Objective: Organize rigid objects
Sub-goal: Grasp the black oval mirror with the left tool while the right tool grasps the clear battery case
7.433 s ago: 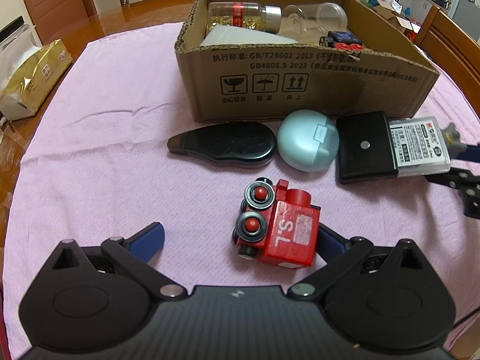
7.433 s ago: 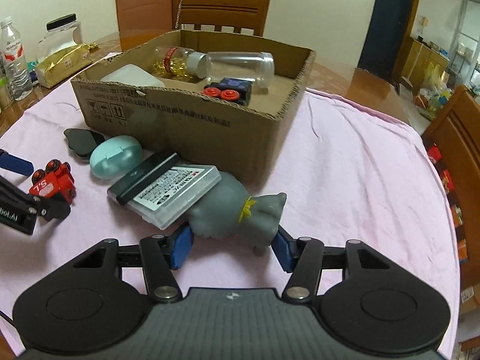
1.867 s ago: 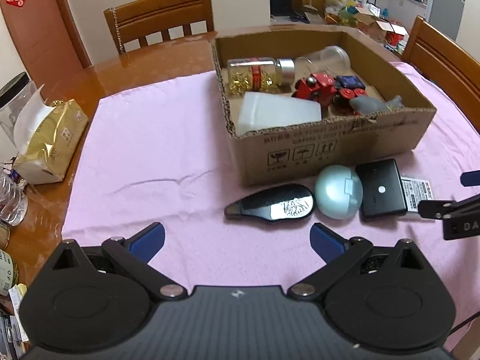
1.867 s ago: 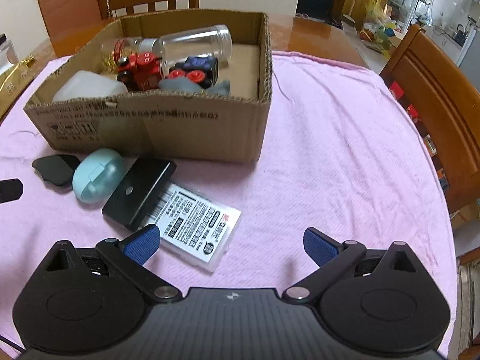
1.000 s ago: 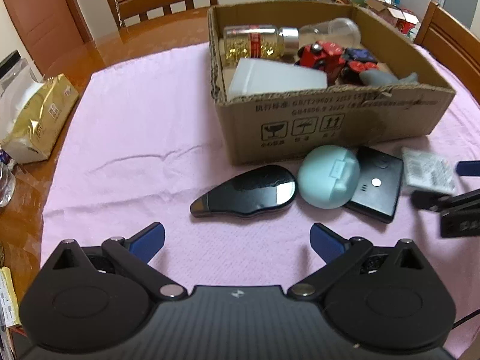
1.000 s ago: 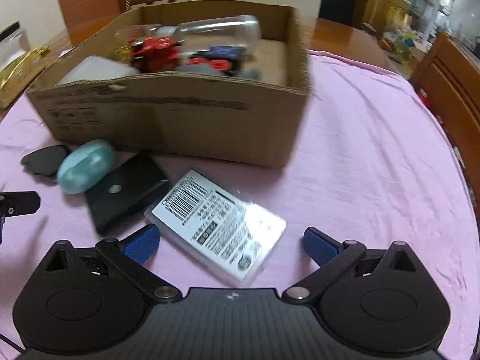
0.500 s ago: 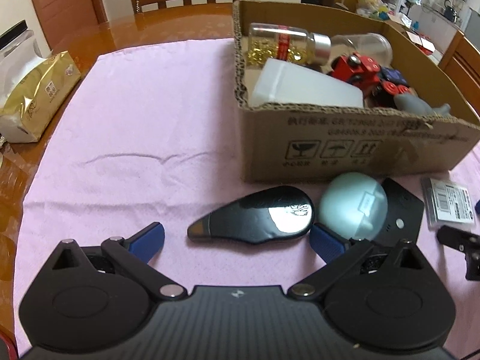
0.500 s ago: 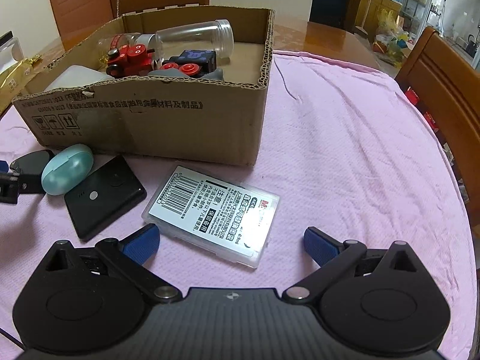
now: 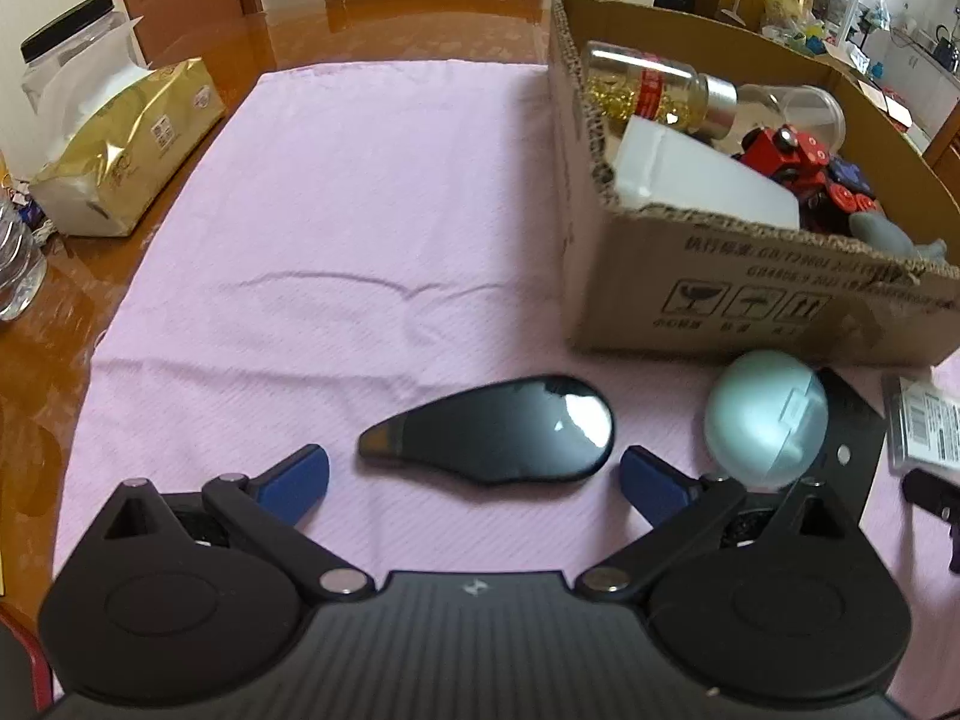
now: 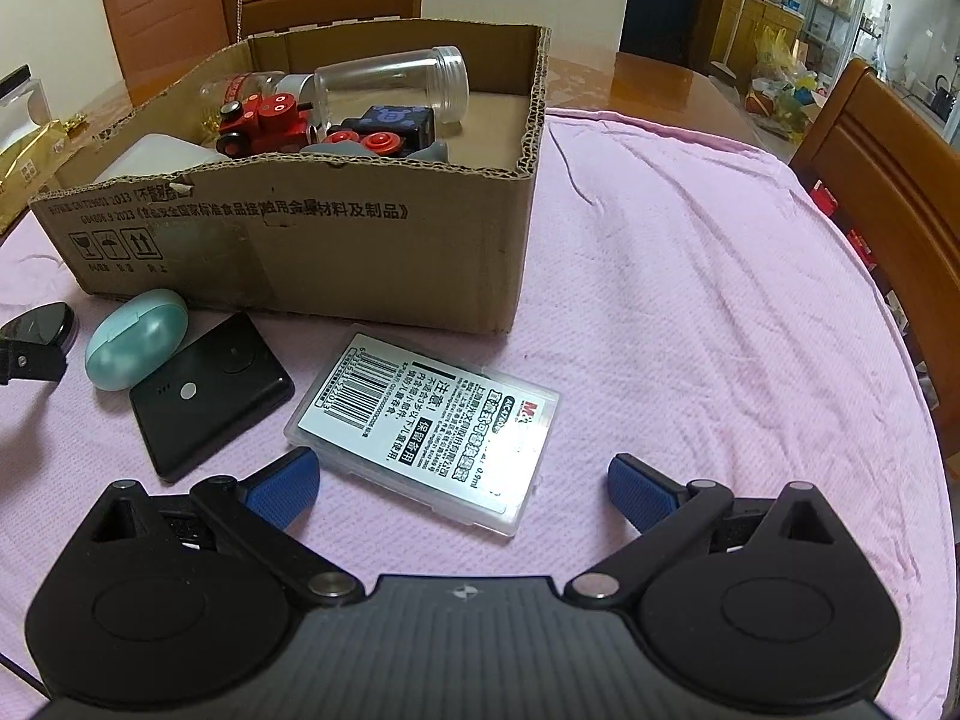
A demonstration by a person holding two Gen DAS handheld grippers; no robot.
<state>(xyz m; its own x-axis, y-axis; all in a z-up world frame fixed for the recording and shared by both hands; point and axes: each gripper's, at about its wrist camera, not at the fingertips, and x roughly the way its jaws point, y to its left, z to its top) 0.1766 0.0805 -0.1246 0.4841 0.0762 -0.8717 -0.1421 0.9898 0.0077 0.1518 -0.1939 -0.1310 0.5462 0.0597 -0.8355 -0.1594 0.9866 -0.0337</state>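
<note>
Both grippers hovered wide open over the pink cloth, each facing one loose item in front of the box.

The left gripper (image 9: 474,474) held nothing, its blue fingers spread either side of the near end of the black teardrop case (image 9: 495,437). The right gripper (image 10: 462,483) was just as wide and empty, with the clear plastic case (image 10: 429,423) lying between its fingers. The mint case (image 10: 137,339) and the black pad (image 10: 210,393) lay to the left, near the cardboard box (image 10: 288,252), which held a red toy train (image 10: 258,123), jars and other toys.
</note>
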